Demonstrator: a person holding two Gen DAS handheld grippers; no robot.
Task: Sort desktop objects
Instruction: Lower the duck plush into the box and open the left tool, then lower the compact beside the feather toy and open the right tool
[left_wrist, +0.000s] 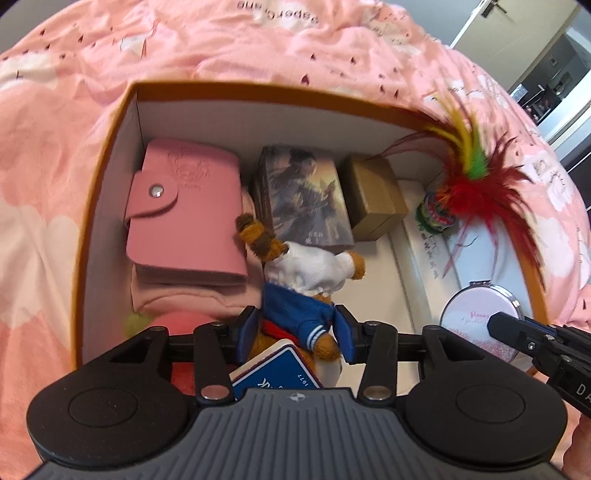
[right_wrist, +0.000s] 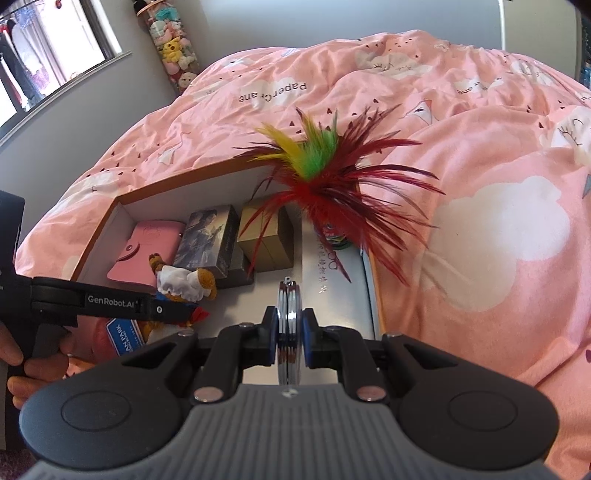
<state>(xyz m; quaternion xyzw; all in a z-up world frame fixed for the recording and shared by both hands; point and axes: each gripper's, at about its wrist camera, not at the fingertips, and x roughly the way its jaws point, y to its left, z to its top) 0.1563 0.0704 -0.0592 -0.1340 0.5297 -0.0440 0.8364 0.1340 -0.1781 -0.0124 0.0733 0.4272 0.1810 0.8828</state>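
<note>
We hold our left gripper (left_wrist: 297, 332) clenched on a plush toy (left_wrist: 303, 291), its blue pads pressing the toy's blue jacket from both sides, over the near middle of an open box (left_wrist: 110, 147). Our right gripper (right_wrist: 290, 332) is clamped on a round compact mirror (right_wrist: 289, 325), held edge-on so its stacked chrome rims face us, at the near right of the box.

The box has an orange rim and smooth white inner walls, and it sits on a soft, rumpled pink quilt (right_wrist: 480, 221) printed with white clouds. Free room inside is tight. A pink snap-flap wallet (left_wrist: 184, 206) lies at the far left on a folded pink cloth (left_wrist: 184, 299); a glossy illustrated card box (left_wrist: 303, 195) stands in the far middle, touching a tan cardboard box (left_wrist: 373, 192) to its right. The open floor is a pale strip between the toy and the mirror (flat and white, with small printed characters).

A feather shuttlecock (left_wrist: 469, 173) leans at the far right wall, its red, yellow and green plumes spilling over the rim onto the quilt. A blue card (left_wrist: 277, 373) with white lettering lies just under the left gripper. The toy is fuzzy brown with a striped tail and a ribbed white garment.
</note>
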